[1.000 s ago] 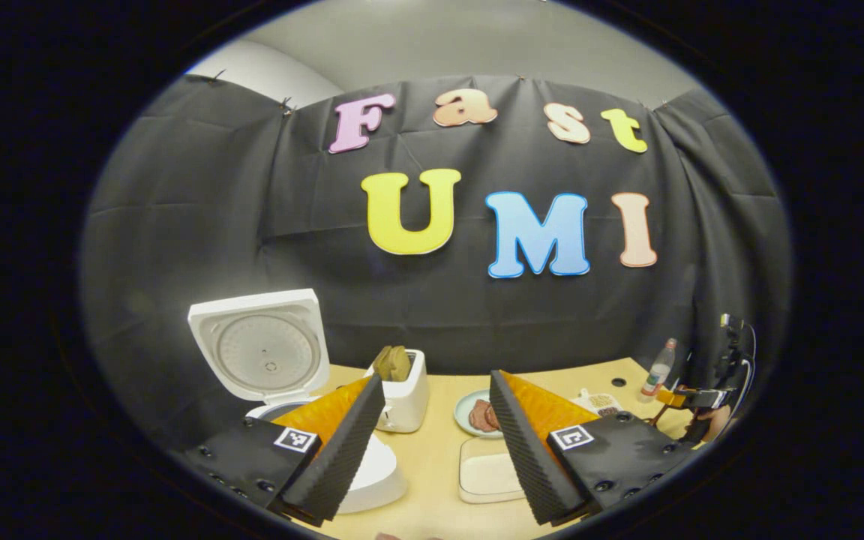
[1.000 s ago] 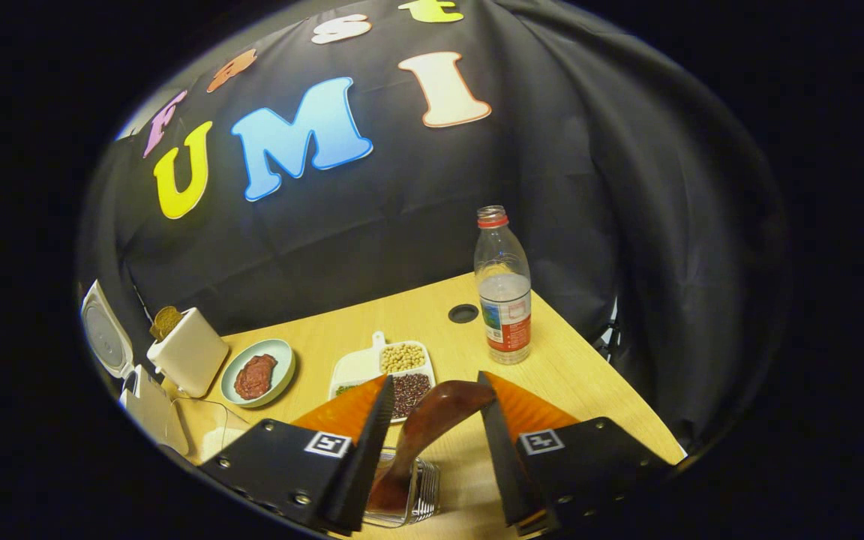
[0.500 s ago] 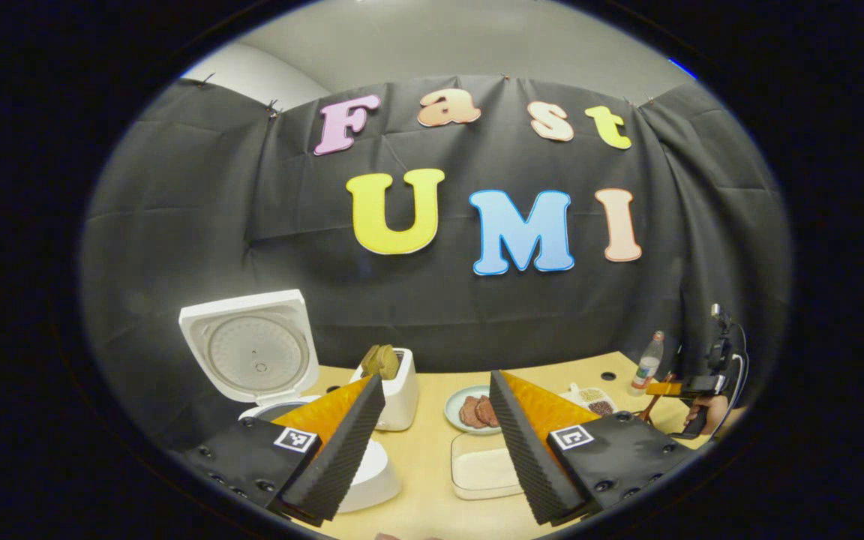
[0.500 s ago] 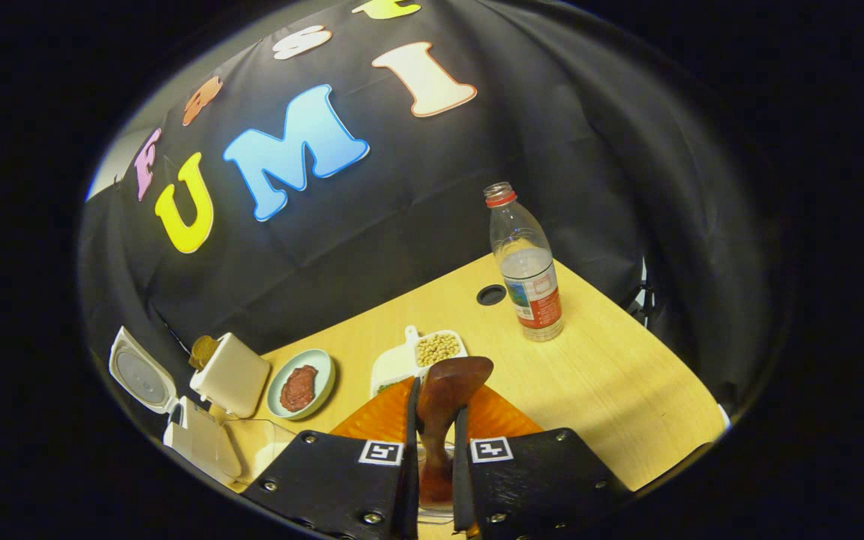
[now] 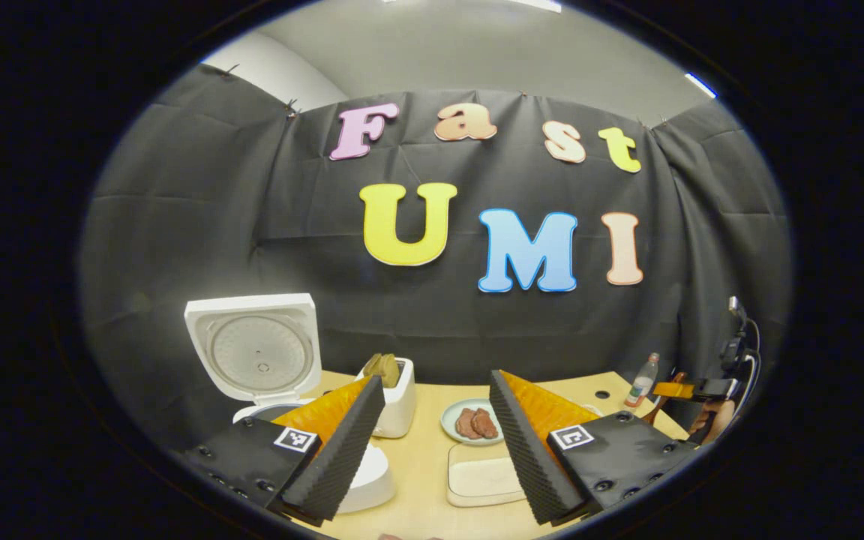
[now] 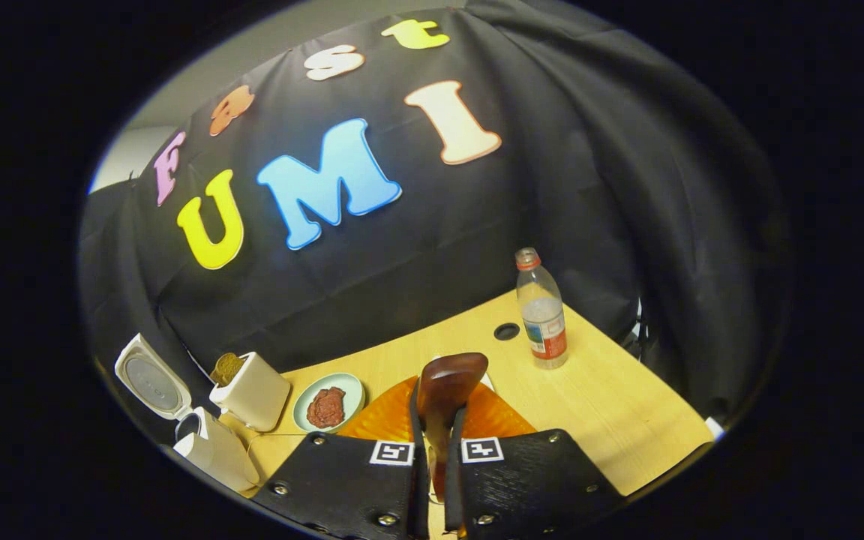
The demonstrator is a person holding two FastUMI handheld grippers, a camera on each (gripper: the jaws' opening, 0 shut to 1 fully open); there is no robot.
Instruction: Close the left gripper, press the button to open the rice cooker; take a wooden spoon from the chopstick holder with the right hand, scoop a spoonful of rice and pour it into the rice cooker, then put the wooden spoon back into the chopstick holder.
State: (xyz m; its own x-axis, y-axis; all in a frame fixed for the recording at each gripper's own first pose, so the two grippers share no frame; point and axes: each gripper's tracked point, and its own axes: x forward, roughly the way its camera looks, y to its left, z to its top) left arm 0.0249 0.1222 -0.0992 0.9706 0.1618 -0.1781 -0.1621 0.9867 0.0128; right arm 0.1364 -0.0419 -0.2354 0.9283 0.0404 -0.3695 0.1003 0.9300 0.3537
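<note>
Right gripper (image 6: 436,439) fingers clamp the upright wooden spoon (image 6: 447,382).

One rice cooker (image 5: 267,375), one toaster (image 5: 394,394), one bottle (image 6: 543,311), one wooden spoon (image 6: 447,386)

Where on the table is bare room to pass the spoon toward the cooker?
Bare wood lies right of the spoon, below the bottle. Crowded leftward: plate, toaster and cooker stand close.
</note>
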